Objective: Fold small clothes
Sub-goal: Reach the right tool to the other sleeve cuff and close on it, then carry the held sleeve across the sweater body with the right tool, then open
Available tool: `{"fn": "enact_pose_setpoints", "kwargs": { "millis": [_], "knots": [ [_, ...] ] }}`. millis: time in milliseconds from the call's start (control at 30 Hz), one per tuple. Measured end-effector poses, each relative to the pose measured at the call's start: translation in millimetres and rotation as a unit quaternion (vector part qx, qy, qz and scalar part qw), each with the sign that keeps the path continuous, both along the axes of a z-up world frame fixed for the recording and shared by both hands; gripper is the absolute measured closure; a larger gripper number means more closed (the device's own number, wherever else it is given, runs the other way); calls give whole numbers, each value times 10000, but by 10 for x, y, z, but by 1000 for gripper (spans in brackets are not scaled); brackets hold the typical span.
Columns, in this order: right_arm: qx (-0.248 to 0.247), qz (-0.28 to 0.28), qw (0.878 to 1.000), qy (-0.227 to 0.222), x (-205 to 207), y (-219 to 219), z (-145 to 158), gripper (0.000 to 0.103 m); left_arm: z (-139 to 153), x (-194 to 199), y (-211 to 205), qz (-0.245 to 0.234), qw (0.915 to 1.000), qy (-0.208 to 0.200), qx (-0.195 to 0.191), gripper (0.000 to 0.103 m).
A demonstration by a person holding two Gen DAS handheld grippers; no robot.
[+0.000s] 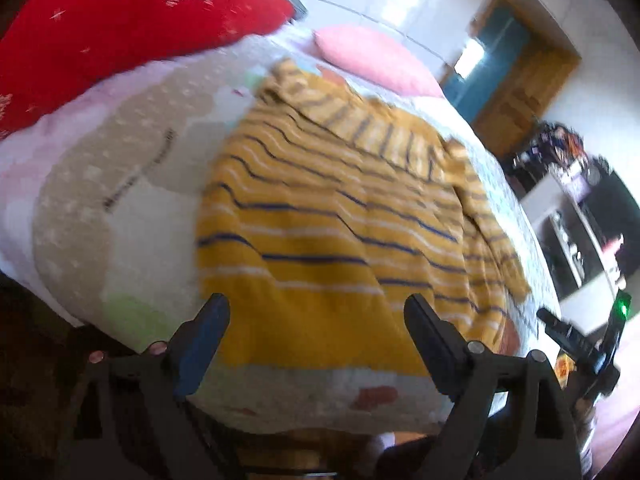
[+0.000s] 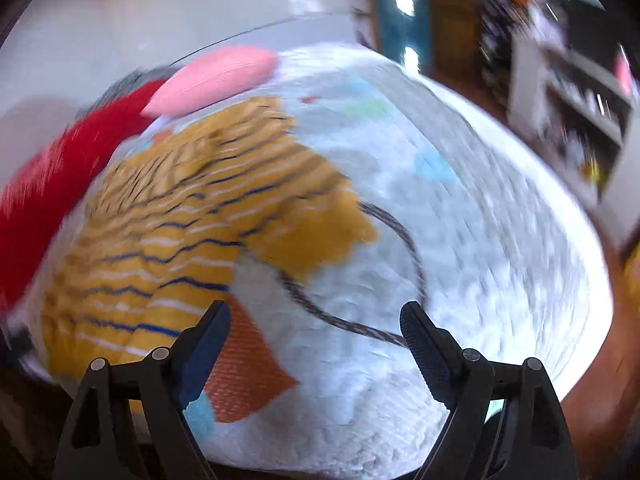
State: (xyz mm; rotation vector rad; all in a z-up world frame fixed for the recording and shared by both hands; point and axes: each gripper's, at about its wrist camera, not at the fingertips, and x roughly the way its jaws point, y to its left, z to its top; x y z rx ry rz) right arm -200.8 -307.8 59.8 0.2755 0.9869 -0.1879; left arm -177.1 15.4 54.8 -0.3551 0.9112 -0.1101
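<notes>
Striped yellow shirt (image 1: 332, 216) spread flat on the bed (image 1: 120, 184), hem just ahead of the released left hand-held gripper (image 1: 316, 312). Right hand-held gripper (image 2: 316, 320) also released, shirt off to its left.

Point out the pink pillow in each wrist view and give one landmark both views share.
Left wrist view: the pink pillow lies upper centre, beyond the far end of the yellow striped garment.
Right wrist view: the pink pillow lies upper left, again just past the garment.
Shared landmark: the red cushion, upper left in the left view, sits at the left edge of the right view.
</notes>
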Motion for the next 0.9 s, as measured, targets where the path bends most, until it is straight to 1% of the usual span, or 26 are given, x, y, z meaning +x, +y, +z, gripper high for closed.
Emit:
{"fn": "enact_pose_setpoints", "kwargs": {
  "millis": [33, 100, 133, 233, 367, 400, 467, 500, 533, 567, 600, 633, 700, 767, 800, 867, 900],
  "knots": [
    [340, -213, 9992, 45, -9, -134, -69, 13, -9, -8, -55, -69, 10000, 22, 29, 15],
    [838, -449, 9955, 15, -13, -311, -165, 13, -19, -28, -166, -174, 9998, 49, 110, 15],
    [918, -493, 9946, -25, -2, -352, -170, 13, -29, -35, -210, -215, 9996, 62, 155, 15],
    [823, -496, 9952, -172, 95, -381, -159, 12, -54, -49, -319, -317, 9991, 141, 262, 15],
    [742, -281, 9967, -155, 411, -341, -215, 13, -93, -35, -439, -412, 9983, 244, 325, 15],
    [672, -249, 9973, -141, 488, -321, -243, 14, -97, -35, -467, -438, 9981, 261, 341, 15],
    [509, -175, 9985, -140, 630, -269, -274, 30, -96, -37, -509, -468, 9978, 271, 394, 15],
    [457, -122, 9988, -96, 705, -253, -278, 59, -91, -45, -530, -473, 9975, 272, 443, 15],
    [509, -26, 9987, -39, 779, -255, -279, 93, -87, -47, -542, -473, 9974, 277, 475, 15],
    [587, 52, 9983, -18, 849, -272, -259, 93, -82, -48, -549, -472, 9973, 280, 491, 15],
    [559, 68, 9984, -70, 880, -302, -214, 93, -76, -50, -552, -469, 9972, 280, 507, 15],
    [464, 78, 9988, -155, 916, -336, -134, 93, -69, -52, -550, -466, 9972, 274, 514, 15],
    [178, -9, 9990, -414, 982, -505, 142, 93, -58, -48, -535, -448, 9974, 258, 510, 15],
    [-103, -245, 9978, -615, 1027, -705, 400, 94, -56, -32, -507, -426, 9978, 250, 448, 15],
    [-341, -453, 9957, -738, 1057, -838, 570, 94, -56, -24, -497, -421, 9979, 245, 425, 15],
    [-730, -788, 9903, -884, 1102, -1011, 821, 94, -53, -17, -482, -408, 9982, 216, 394, 15],
    [-945, -984, 9859, -973, 1146, -1114, 998, 94, -54, -15, -471, -403, 9982, 196, 388, 15]
  ]
}}
